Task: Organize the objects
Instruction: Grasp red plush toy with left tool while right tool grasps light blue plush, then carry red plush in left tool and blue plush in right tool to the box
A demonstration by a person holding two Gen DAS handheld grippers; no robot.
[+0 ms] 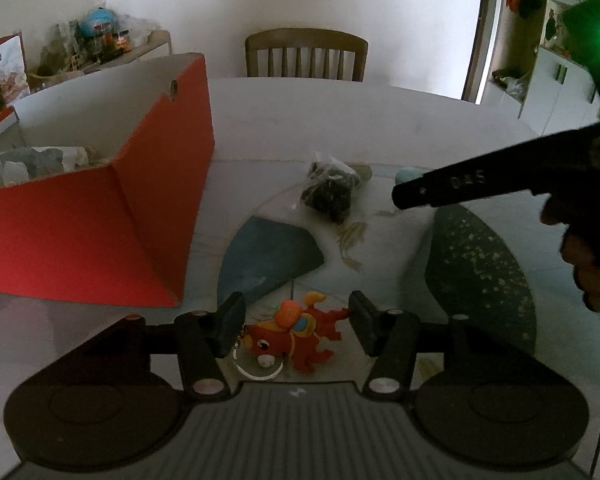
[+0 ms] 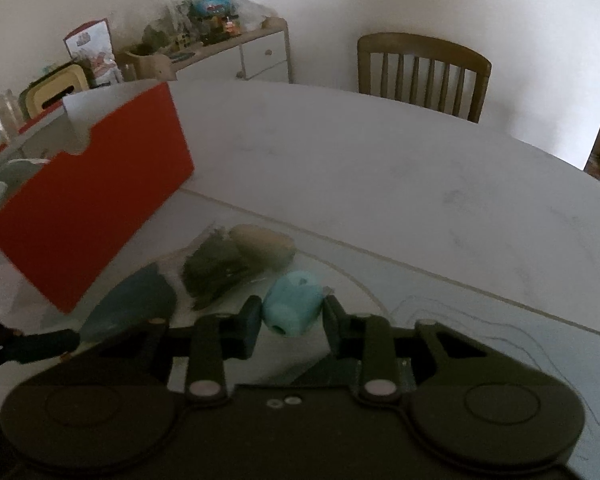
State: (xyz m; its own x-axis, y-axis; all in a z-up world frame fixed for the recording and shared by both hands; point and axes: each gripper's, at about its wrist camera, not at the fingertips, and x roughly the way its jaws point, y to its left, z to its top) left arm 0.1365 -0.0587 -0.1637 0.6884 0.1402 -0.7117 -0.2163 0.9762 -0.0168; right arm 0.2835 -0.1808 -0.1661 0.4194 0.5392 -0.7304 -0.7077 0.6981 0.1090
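Observation:
A red dragon toy (image 1: 296, 334) with a key ring lies on the table between the fingers of my left gripper (image 1: 294, 326), which is open around it. My right gripper (image 2: 290, 322) is open with a light blue rounded object (image 2: 294, 306) between its fingers; whether the pads touch it I cannot tell. The right gripper also shows in the left wrist view (image 1: 440, 188) from the side, above the table. A red open box (image 1: 112, 216) with white inner walls stands at the left and holds pale items. It also shows in the right wrist view (image 2: 96, 200).
A clear bag of dark bits (image 1: 330, 190) lies mid-table, also in the right wrist view (image 2: 216, 270) beside a beige object (image 2: 266, 250). The table cover has blue (image 1: 268, 258) and dark green (image 1: 480, 264) patches. A wooden chair (image 1: 306, 56) stands behind the table. A cluttered sideboard (image 2: 220, 44) lines the wall.

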